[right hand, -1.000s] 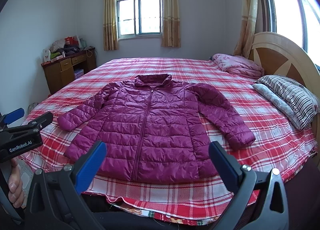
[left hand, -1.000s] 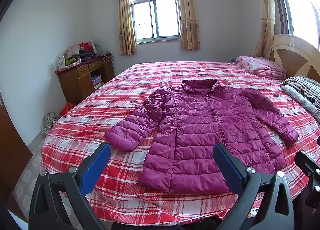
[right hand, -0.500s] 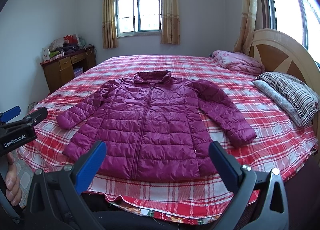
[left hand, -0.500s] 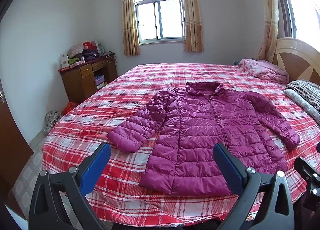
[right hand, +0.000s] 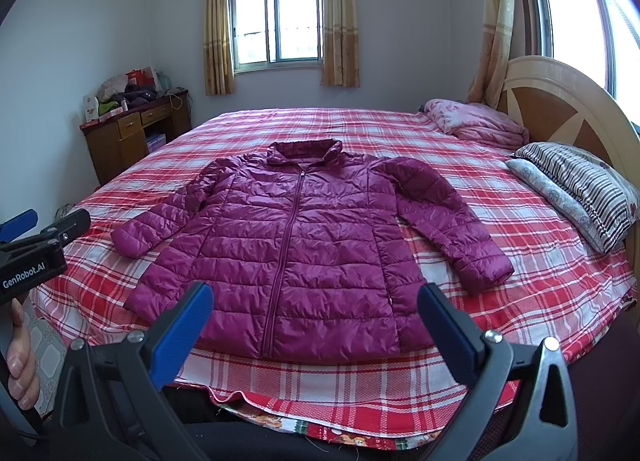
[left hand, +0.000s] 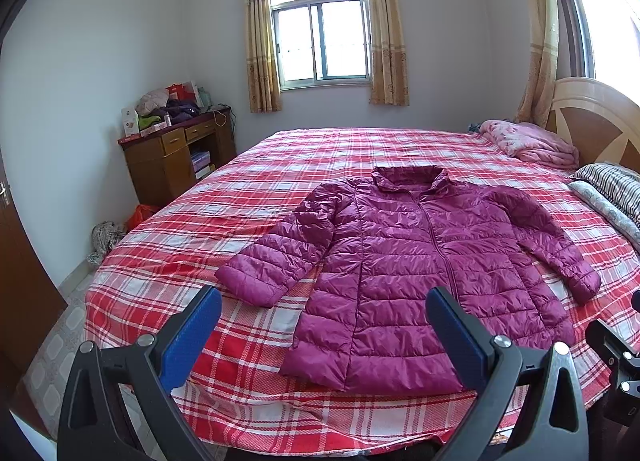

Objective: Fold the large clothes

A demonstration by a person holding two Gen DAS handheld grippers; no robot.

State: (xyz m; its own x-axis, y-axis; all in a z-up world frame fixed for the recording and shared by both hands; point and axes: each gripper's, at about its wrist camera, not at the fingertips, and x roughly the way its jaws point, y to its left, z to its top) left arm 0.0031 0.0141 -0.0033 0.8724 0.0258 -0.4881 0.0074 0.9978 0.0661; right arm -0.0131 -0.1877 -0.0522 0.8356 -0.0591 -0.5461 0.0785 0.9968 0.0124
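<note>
Both my grippers are just hanging at the near edge of the bed right now, nothing in either of them. My left gripper (left hand: 323, 327) has its blue pads (left hand: 191, 337) spread wide, with only air and plaid sheet between them. Same deal with my right gripper (right hand: 314, 323): fingers (right hand: 444, 323) far apart, touching nothing.

The purple puffer jacket (right hand: 304, 241) is lying flat on the red plaid bedspread (right hand: 520, 293), front side up, zipped, collar pointing toward the window (right hand: 276, 21) and hem toward me. Both sleeves are angled out and down from the shoulders, cuffs resting on the bedspread either side of the body.

In the right wrist view my left gripper shows up at the left edge with my left hand (right hand: 20, 357) wrapped on its handle. Over by the headboard (right hand: 560, 101) there's a striped pillow (right hand: 580, 181) and a bunched pink blanket (right hand: 476, 121). A wooden desk (left hand: 176, 157) stands against the far wall, piled with stuff, can't really make out what.
</note>
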